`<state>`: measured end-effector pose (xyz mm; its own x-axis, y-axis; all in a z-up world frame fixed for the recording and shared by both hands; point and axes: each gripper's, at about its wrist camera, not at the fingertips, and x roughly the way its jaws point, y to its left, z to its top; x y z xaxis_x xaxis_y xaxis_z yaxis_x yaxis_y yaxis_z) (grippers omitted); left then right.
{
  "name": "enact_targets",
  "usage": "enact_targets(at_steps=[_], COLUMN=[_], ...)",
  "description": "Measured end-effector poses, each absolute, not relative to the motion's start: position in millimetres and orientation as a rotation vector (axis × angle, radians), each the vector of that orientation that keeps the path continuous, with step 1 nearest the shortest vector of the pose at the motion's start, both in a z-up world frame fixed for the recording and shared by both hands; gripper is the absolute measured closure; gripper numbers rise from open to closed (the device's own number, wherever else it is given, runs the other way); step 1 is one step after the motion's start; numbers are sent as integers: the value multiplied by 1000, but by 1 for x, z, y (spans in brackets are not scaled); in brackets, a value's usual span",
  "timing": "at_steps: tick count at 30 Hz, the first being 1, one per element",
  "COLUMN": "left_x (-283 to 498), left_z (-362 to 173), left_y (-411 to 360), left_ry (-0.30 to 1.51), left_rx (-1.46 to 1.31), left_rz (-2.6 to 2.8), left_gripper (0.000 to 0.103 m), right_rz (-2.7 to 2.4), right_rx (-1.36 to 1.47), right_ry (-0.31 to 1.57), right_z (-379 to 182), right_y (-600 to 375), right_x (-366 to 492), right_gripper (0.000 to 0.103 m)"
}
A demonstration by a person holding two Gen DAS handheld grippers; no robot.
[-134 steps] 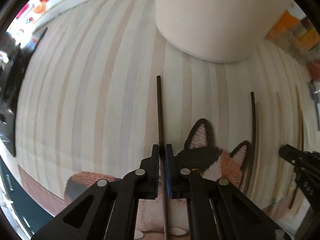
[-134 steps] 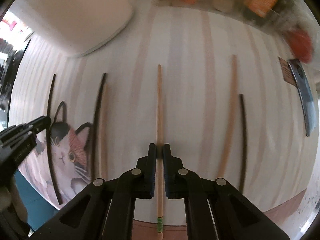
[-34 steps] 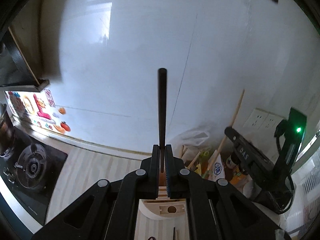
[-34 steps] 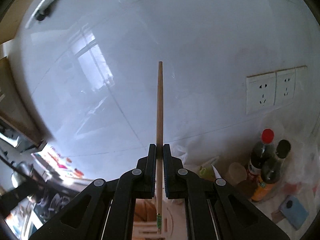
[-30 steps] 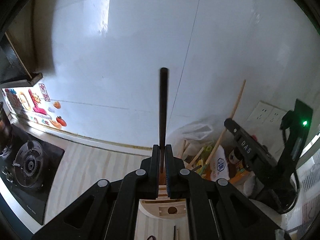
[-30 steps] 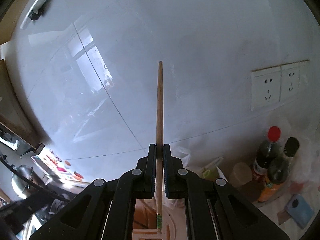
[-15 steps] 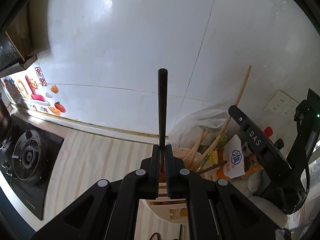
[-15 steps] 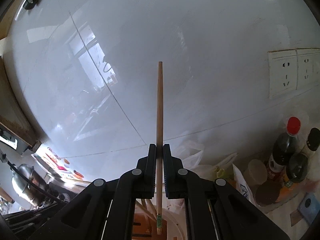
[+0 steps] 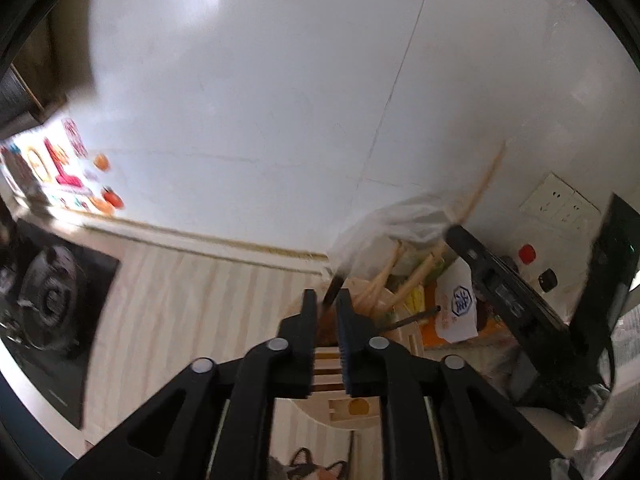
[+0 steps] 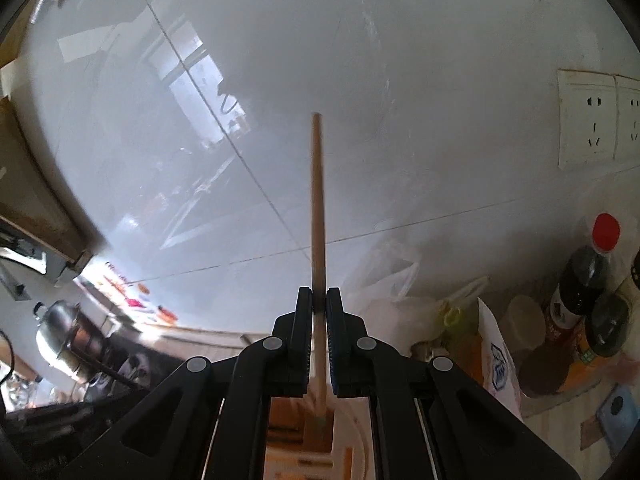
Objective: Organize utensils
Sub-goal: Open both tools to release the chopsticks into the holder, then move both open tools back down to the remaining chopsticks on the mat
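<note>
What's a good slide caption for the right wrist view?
Right tongs grip a light wooden chopstick upright above the holder.

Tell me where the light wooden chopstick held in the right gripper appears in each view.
Left wrist view: the light wooden chopstick is at the right, slanting up against the wall.
Right wrist view: it is in the centre, upright, clamped in the right gripper.
Shared landmark: the red-capped bottle.

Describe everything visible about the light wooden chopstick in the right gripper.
The light wooden chopstick is a slim, pale tan, round stick of bare wood. It stands nearly upright against the white tiled wall, gripped low on its length between the closed jaws of the right gripper. Its lower end, blurred, hangs just above the wooden holder.
</note>
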<state>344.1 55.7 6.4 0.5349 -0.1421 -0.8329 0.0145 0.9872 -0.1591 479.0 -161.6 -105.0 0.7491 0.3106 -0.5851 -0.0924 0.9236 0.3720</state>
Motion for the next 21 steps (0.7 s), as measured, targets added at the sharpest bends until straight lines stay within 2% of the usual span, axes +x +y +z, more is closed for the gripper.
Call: enact_targets(at_steps=[1, 2, 3, 4, 6, 8, 12, 16, 21], left_x=[342, 338, 333, 329, 318, 306, 288, 270, 244], left_z=[12, 18, 25, 30, 38, 39, 24, -10, -66], left_y=[58, 61, 66, 71, 79, 84, 85, 79, 52], left_ry=[986, 964, 934, 907, 864, 835, 852, 931, 1045], left_rx=[-139, -147, -164, -177, -183, -165, -116, -91, -4], left_rz=[-88, -87, -82, -71, -47, -8, 43, 34, 1], left_gripper=[55, 40, 20, 16, 15, 1, 0, 0, 0], right_rz=[227, 227, 227, 223, 216, 200, 140, 98, -22], right_rx=[326, 325, 324, 322, 315, 309, 271, 286, 240], right_ry=[692, 688, 681, 670, 653, 644, 655, 682, 786], right_z=[-100, -95, -89, -81, -71, -61, -55, -72, -121], right_y=[-165, -169, -175, -181, -191, -202, -220, -241, -264], right_x=[474, 468, 460, 450, 434, 415, 378, 342, 313], right_gripper=[90, 85, 72, 61, 52, 45, 27, 8, 5])
